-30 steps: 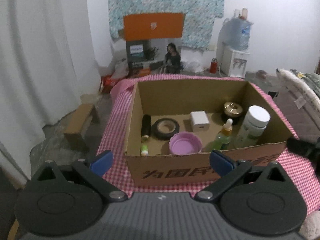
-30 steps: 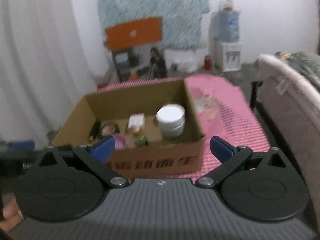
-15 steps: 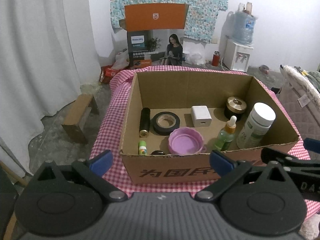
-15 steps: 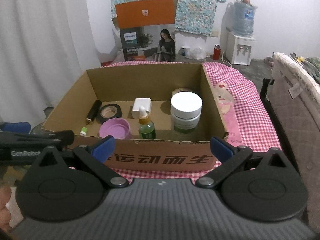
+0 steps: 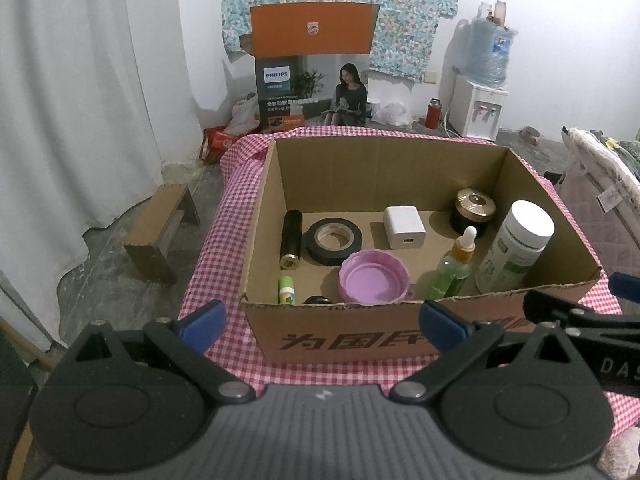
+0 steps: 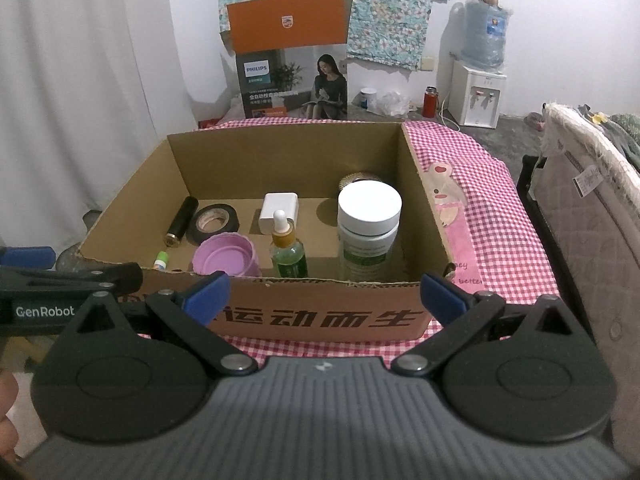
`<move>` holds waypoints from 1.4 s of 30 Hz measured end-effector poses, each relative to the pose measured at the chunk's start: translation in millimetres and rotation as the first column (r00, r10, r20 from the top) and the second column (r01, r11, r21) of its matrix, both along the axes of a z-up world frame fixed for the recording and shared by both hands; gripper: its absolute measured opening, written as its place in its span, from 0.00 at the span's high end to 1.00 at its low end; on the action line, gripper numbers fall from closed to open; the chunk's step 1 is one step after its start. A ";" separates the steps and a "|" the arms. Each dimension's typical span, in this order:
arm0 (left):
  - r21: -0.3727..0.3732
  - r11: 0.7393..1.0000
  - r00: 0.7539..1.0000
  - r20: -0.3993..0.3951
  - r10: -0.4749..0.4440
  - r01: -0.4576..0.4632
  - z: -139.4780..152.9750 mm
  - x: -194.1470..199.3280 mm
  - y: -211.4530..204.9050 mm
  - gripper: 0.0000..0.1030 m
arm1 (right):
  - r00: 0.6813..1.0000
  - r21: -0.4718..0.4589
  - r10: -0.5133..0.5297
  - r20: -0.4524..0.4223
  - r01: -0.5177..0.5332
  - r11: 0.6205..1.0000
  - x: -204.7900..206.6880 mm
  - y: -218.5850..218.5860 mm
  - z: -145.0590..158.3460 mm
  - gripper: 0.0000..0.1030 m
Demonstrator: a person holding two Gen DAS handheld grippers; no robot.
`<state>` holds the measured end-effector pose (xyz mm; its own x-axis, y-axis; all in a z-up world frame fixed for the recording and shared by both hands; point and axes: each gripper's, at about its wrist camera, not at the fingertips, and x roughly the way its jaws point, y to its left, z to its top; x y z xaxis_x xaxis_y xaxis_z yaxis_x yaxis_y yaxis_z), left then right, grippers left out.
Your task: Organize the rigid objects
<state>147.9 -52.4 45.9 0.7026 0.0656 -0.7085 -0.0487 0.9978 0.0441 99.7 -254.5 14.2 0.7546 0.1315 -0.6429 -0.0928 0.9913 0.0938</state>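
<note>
Left gripper [image 5: 322, 316] and right gripper [image 6: 324, 294] hover before cardboard box [image 5: 360, 340] on checkered surface [image 5: 224, 248]; fingers wide on both, holding nothing. Inside box: black tube [image 5: 291, 239], tape roll [image 5: 334, 241], white charger [image 5: 404, 227], purple lid [image 5: 374, 278], dropper bottle [image 5: 454, 268], white-capped bottle [image 5: 516, 248], gold-lidded jar [image 5: 474, 212].

"PHILIPS" stands in white on the dark panel of the printed carton [image 6: 294, 76] behind the cardboard box [image 6: 320, 316], whose front wall carries black Chinese characters, "运动而生". "GenRobot" is printed in white on the left claw [image 6: 44, 311], left of that box, and the pink card [image 6: 460, 248] to its right shows "better".
</note>
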 end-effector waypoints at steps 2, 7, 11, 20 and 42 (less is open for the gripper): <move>-0.001 1.000 1.000 0.000 0.001 -0.001 0.0 -0.8 1.2 0.00 | 1.000 -0.001 0.000 0.000 0.000 1.000 0.4 0.1 -0.2 0.01; -0.001 1.000 1.000 0.003 0.005 -0.005 0.2 -2.2 1.4 0.00 | 1.000 -0.001 0.006 0.000 -0.006 1.000 -3.0 0.0 0.2 0.01; -0.001 1.000 1.000 0.003 0.005 -0.005 0.3 -2.6 2.2 0.00 | 1.000 -0.004 0.006 0.002 -0.006 1.000 -3.1 -0.6 0.5 0.01; -0.002 1.000 1.000 0.005 0.008 -0.008 0.9 -4.0 2.4 0.00 | 1.000 -0.005 0.007 0.001 -0.007 1.000 -3.6 -0.4 0.8 0.01; -0.001 1.000 1.000 0.006 0.007 -0.007 1.0 -3.9 3.3 0.00 | 1.000 -0.002 0.008 -0.002 -0.008 1.000 -3.7 -0.6 2.5 0.01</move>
<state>144.0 -49.1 46.9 0.7065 0.0699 -0.7042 -0.0559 0.9975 0.0430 96.0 -255.1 16.7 0.7520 0.1363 -0.6450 -0.1008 0.9907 0.0918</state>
